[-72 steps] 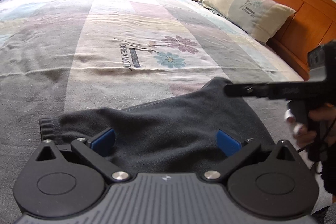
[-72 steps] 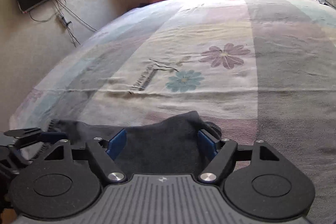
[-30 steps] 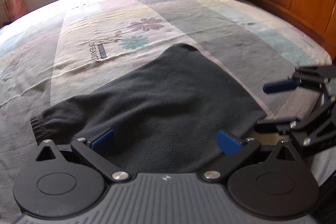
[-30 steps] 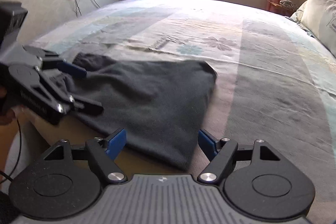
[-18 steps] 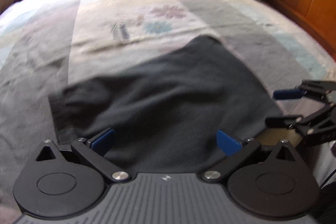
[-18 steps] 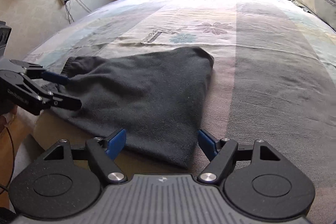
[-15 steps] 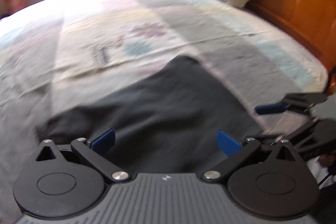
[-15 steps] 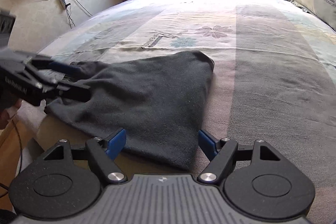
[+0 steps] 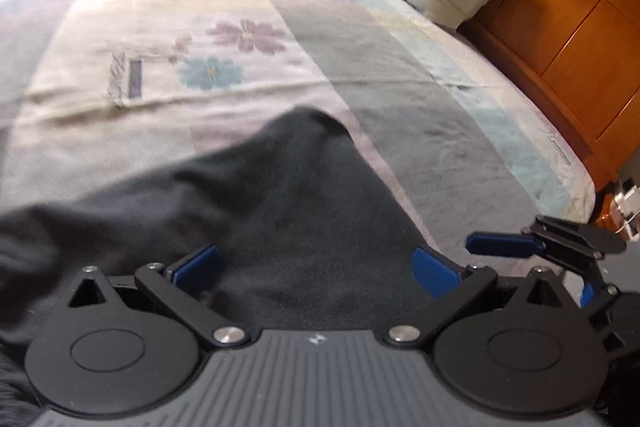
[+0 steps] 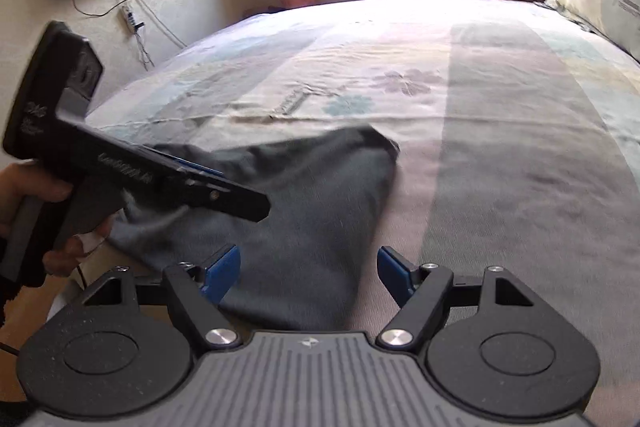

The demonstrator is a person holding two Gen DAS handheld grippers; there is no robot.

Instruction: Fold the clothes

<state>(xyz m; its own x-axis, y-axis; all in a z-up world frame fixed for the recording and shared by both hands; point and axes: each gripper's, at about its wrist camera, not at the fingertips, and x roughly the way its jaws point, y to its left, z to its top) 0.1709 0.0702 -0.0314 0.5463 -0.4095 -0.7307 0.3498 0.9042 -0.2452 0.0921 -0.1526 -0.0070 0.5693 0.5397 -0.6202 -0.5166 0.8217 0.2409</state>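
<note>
With both the left gripper (image 9: 316, 265) and right gripper (image 10: 310, 267) spread wide and holding nothing, the dark garment (image 10: 304, 195) at lower centre risked sliding off the bed (image 10: 520, 131) edge.

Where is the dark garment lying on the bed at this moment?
In both wrist views the dark garment lies at the near edge of the bed, just ahead of both open tools, with the flower print beyond its far tip.
</note>
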